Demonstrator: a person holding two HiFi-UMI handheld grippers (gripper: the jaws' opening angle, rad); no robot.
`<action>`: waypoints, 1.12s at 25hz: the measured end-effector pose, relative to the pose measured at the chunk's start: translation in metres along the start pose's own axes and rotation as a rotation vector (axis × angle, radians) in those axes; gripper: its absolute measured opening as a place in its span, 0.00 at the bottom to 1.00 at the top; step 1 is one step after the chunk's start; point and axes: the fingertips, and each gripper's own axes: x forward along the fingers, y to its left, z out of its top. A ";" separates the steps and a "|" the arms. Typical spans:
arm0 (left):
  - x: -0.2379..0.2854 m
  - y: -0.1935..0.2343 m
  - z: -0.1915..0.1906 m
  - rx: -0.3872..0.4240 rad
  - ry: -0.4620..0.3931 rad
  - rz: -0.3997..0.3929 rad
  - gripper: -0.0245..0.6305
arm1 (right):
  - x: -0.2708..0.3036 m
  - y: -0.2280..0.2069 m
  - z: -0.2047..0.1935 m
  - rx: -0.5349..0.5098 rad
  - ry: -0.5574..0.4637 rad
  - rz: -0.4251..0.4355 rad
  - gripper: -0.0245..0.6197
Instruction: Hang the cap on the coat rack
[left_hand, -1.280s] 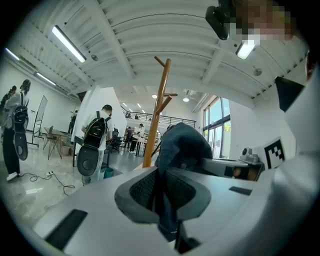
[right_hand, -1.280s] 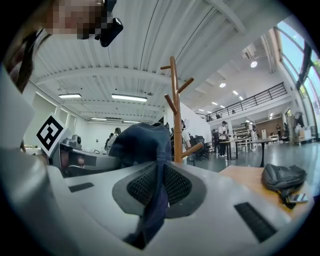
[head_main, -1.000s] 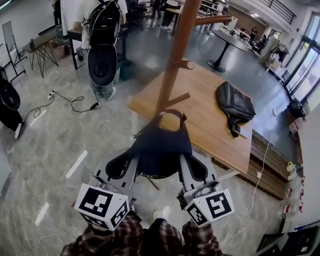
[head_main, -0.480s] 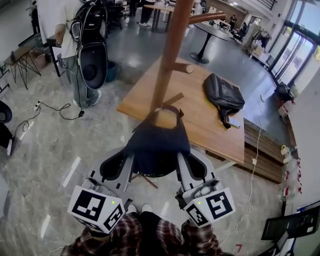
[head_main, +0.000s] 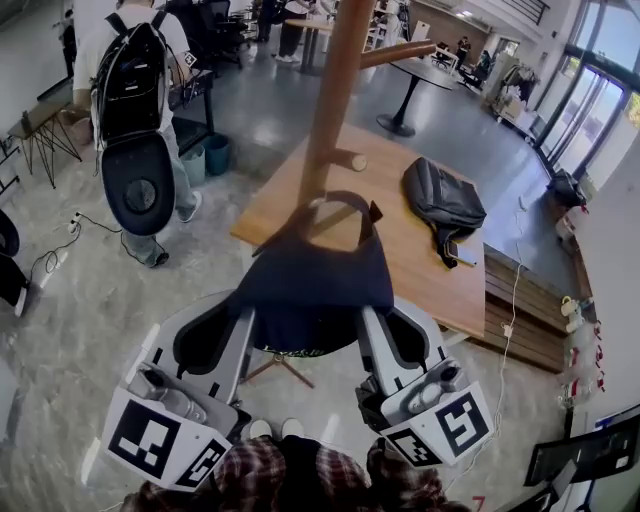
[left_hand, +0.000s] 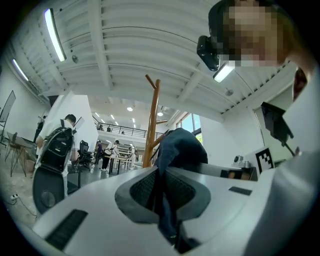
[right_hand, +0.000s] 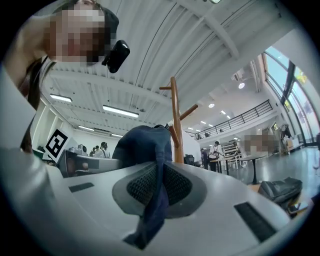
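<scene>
A dark navy cap (head_main: 312, 290) hangs stretched between my two grippers, its back strap arching up beside the wooden coat rack (head_main: 333, 95). My left gripper (head_main: 240, 325) is shut on the cap's left edge, the fabric (left_hand: 165, 200) pinched in its jaws. My right gripper (head_main: 372, 325) is shut on the right edge, with cloth (right_hand: 156, 200) trailing out of the jaws. The rack's pole (left_hand: 151, 125) rises just behind the cap (left_hand: 181, 147) in the left gripper view. In the right gripper view the pole (right_hand: 175, 120) stands right behind the cap (right_hand: 145, 145). A short peg (head_main: 345, 160) sticks out above the strap.
A wooden table (head_main: 400, 250) stands behind the rack with a black backpack (head_main: 443, 205) on it. A person with a backpack (head_main: 130, 110) walks at the left. Cables (head_main: 45, 260) lie on the floor at left. A round table (head_main: 405, 90) stands farther back.
Both grippers have lifted the cap higher and closer to the rack pole, so it looks larger. The person at the left has walked further left.
</scene>
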 end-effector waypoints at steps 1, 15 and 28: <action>0.003 -0.002 0.007 0.004 -0.014 -0.008 0.09 | 0.001 -0.002 0.008 0.000 -0.019 0.004 0.08; 0.038 0.028 0.019 0.045 -0.003 -0.009 0.09 | 0.040 -0.025 0.009 0.004 -0.023 0.010 0.08; 0.051 0.062 -0.006 0.019 0.045 0.064 0.09 | 0.074 -0.036 -0.031 0.065 0.050 0.029 0.08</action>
